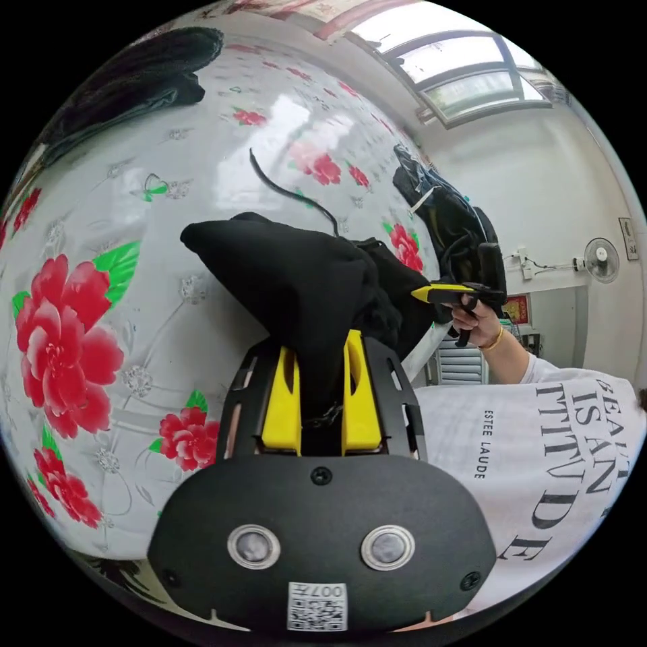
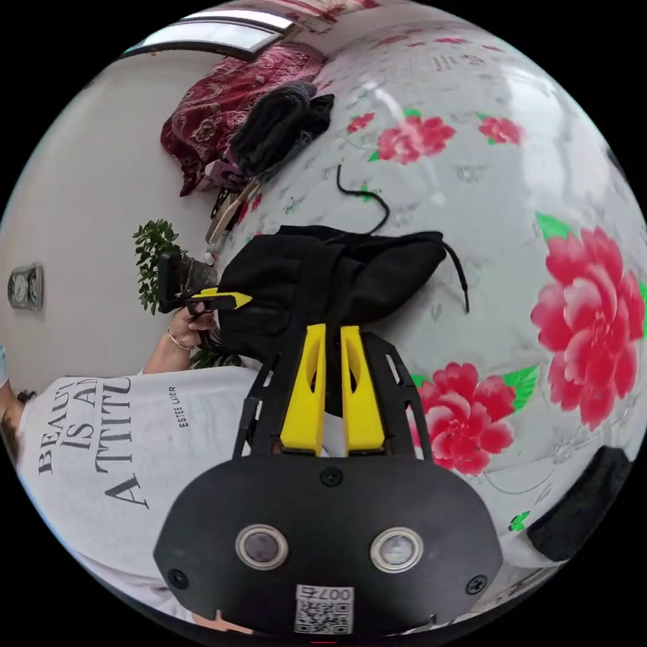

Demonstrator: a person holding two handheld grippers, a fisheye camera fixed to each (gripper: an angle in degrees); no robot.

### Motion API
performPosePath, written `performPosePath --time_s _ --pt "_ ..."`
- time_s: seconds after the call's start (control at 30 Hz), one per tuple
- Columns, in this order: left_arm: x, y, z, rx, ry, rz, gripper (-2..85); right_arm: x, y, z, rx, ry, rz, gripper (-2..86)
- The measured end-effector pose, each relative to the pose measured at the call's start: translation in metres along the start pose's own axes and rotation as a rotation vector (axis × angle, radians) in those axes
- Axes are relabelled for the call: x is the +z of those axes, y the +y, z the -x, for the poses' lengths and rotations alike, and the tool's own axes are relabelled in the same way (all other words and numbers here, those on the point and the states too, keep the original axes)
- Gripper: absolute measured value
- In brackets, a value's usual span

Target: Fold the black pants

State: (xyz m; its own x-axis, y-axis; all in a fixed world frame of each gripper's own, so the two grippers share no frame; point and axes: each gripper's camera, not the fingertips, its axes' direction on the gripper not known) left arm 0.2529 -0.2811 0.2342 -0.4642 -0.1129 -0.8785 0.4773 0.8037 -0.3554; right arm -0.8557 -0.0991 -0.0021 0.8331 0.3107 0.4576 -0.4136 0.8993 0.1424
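Both grippers, left (image 1: 322,350) and right (image 2: 332,331), pinch the bunched black pants (image 1: 303,283). Open floral tablecloth (image 1: 202,168) lies beyond. Dark folded clothes (image 2: 276,128) sit well apart at its far edge.

The pants (image 1: 303,283) bunch up so that the legs and waistband cannot be told apart, and their near fold hides the tips of the left gripper (image 1: 322,357). In the right gripper view the right gripper (image 2: 333,337) has its tips sunk in the cloth too, so whether they pinch it is unclear. The far dark pile (image 1: 135,74) is cut off by the picture's edge (what garment it is cannot be told). A dark shape (image 2: 583,502) at the right edge is also cut off.
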Motion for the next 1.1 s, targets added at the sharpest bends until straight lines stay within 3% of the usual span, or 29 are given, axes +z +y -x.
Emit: performPosePath --time_s 0.2,0.33,0.47,0.6,0.7,0.87,1.1 --pt "-0.11 -0.084 -0.01 0.124 -0.009 -0.161 8.9 -0.084 -0.137 0.118 -0.281 0.085 -0.159 1.3" --pt "-0.237 -0.149 -0.003 0.188 -0.066 -0.385 9.4 -0.139 -0.254 0.217 -0.451 0.069 -0.304 1.5" --pt "-0.332 -0.212 0.023 0.136 -0.18 -0.499 11.8 -0.136 -0.374 0.283 -0.441 0.149 -0.395 2.7" --pt "-0.34 -0.218 0.062 -0.055 -0.407 -0.52 13.2 -0.081 -0.418 0.276 -0.338 0.289 -0.401 3.9" --pt "-0.288 -0.177 0.081 -0.115 -0.489 -0.506 12.6 -0.008 -0.388 0.232 -0.299 0.278 -0.234 4.5" --pt "-0.129 -0.078 0.067 -0.184 -0.511 -0.237 10.6 0.093 -0.211 0.131 -0.228 0.496 0.099 5.1" --pt "0.003 -0.019 -0.043 -0.099 -0.53 0.062 8.0 0.098 0.003 0.096 -0.203 0.761 0.345 6.2"
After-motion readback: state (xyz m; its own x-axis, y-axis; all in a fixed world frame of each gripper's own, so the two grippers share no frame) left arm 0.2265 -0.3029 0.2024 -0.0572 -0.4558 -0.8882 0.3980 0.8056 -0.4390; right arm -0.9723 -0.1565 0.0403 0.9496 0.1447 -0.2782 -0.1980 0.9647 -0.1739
